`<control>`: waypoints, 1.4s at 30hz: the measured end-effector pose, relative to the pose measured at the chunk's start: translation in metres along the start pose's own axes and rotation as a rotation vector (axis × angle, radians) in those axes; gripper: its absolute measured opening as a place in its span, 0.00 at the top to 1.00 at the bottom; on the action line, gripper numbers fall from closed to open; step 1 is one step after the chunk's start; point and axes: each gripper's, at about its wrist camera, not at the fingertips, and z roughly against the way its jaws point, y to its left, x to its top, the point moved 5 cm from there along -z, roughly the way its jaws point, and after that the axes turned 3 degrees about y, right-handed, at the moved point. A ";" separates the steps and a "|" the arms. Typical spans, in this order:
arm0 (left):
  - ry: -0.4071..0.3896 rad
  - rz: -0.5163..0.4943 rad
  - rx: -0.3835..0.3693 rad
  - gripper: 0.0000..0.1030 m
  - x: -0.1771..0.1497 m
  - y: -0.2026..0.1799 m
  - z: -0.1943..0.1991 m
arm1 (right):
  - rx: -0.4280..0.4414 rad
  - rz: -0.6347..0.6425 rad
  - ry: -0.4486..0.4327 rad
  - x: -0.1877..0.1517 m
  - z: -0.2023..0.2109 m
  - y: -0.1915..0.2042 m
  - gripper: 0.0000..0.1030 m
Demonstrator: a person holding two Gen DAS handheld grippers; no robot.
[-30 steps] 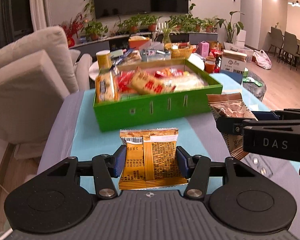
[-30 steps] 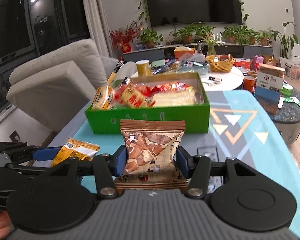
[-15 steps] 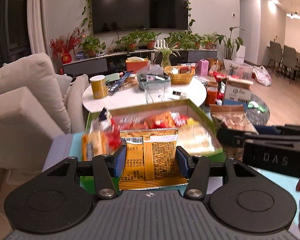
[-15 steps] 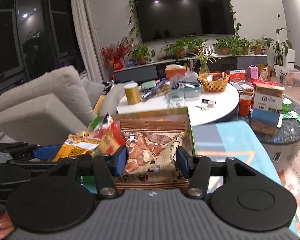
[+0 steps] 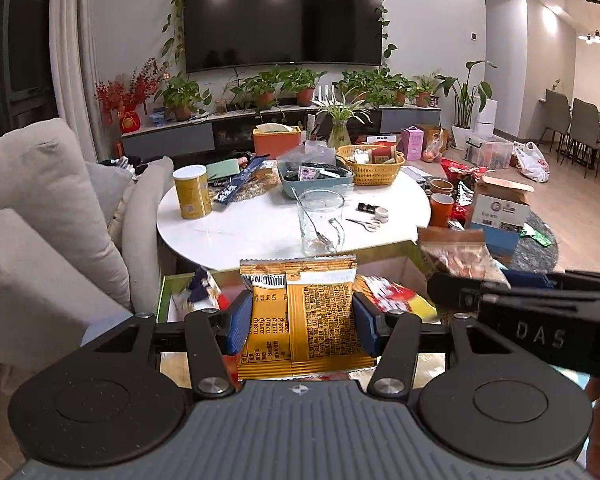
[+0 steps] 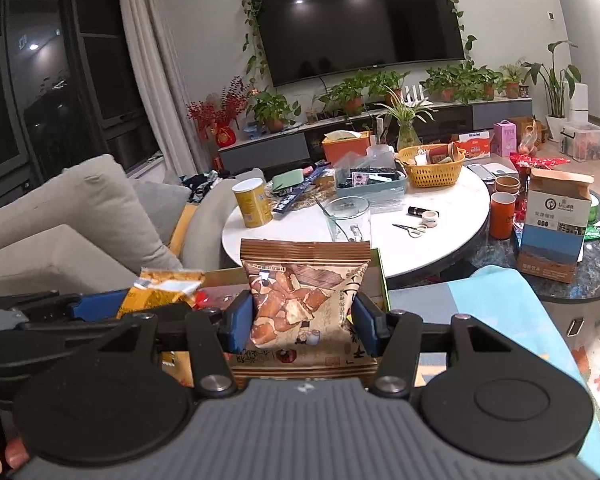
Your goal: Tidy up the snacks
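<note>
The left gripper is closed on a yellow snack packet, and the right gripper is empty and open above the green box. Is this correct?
Not quite. The left gripper does grip the yellow snack packet, but the right gripper is not empty: the right wrist view shows it closed on a brown snack packet above the green box.

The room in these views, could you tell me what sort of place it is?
Most likely a home living room: a wall-mounted television above a row of potted plants, a grey sofa on the left, and a round white coffee table cluttered with household items.
</note>
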 end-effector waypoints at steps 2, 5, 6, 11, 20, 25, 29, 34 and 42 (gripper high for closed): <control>0.002 0.004 0.004 0.52 0.004 0.003 -0.013 | -0.003 -0.001 0.018 -0.001 -0.011 -0.001 0.44; 0.033 0.019 -0.005 0.52 0.005 0.005 -0.033 | -0.014 -0.014 0.028 -0.002 -0.023 -0.004 0.44; 0.043 0.024 -0.007 0.52 0.004 0.005 -0.038 | -0.018 -0.032 0.029 -0.002 -0.026 -0.007 0.44; 0.073 0.083 -0.039 0.49 -0.004 0.012 -0.055 | -0.012 -0.080 0.002 -0.005 -0.035 -0.014 0.43; 0.077 0.105 -0.037 0.41 -0.012 0.013 -0.052 | -0.012 -0.092 -0.010 -0.004 -0.028 -0.011 0.43; 0.065 0.068 -0.011 0.40 -0.012 0.007 -0.038 | -0.016 -0.090 0.002 -0.007 -0.016 -0.011 0.43; 0.067 0.053 0.029 0.40 -0.017 0.004 -0.022 | -0.017 -0.094 0.011 -0.013 -0.004 -0.008 0.43; 0.065 0.066 0.090 0.40 -0.029 0.008 0.011 | 0.006 -0.056 0.038 -0.022 0.017 0.009 0.43; 0.032 0.077 0.140 0.34 -0.055 0.016 0.086 | 0.023 0.012 0.032 -0.042 0.074 0.041 0.43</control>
